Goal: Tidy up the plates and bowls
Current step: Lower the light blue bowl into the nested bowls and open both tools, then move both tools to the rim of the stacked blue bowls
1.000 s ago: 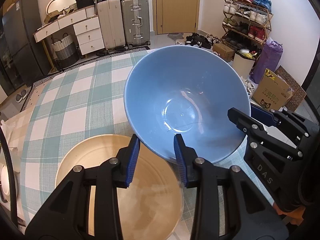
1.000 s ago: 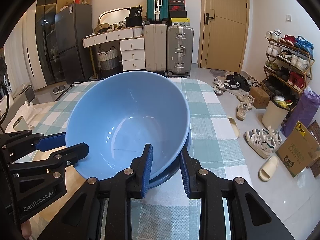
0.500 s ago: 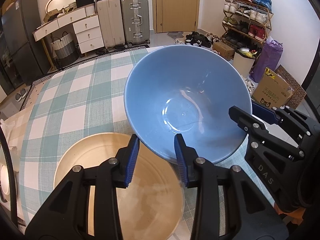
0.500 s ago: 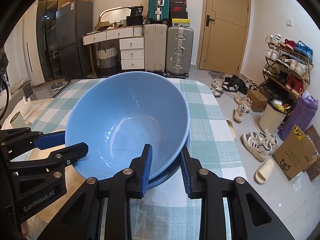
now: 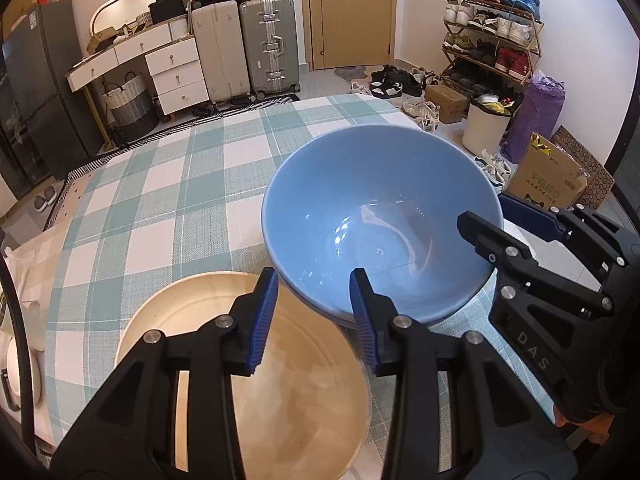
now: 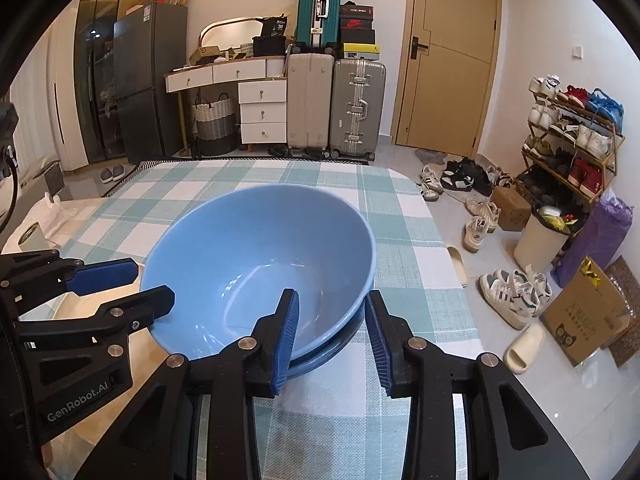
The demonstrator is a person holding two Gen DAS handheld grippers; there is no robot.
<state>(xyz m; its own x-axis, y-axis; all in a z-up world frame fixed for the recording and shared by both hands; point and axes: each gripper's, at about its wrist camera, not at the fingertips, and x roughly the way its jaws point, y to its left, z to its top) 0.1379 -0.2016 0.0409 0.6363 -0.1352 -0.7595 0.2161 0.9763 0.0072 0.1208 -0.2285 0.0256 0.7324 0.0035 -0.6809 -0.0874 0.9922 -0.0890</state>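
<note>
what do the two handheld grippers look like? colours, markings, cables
Both are matte black plastic, triangulated two-finger frames with silver screws and ribbed blue pads. The left gripper carries grey "GenRobot.AI" lettering on its side, seen from the right wrist view. The right gripper shows "DAS" on its side, seen from the left wrist view. A black cable curves past the left view's edge.
</note>
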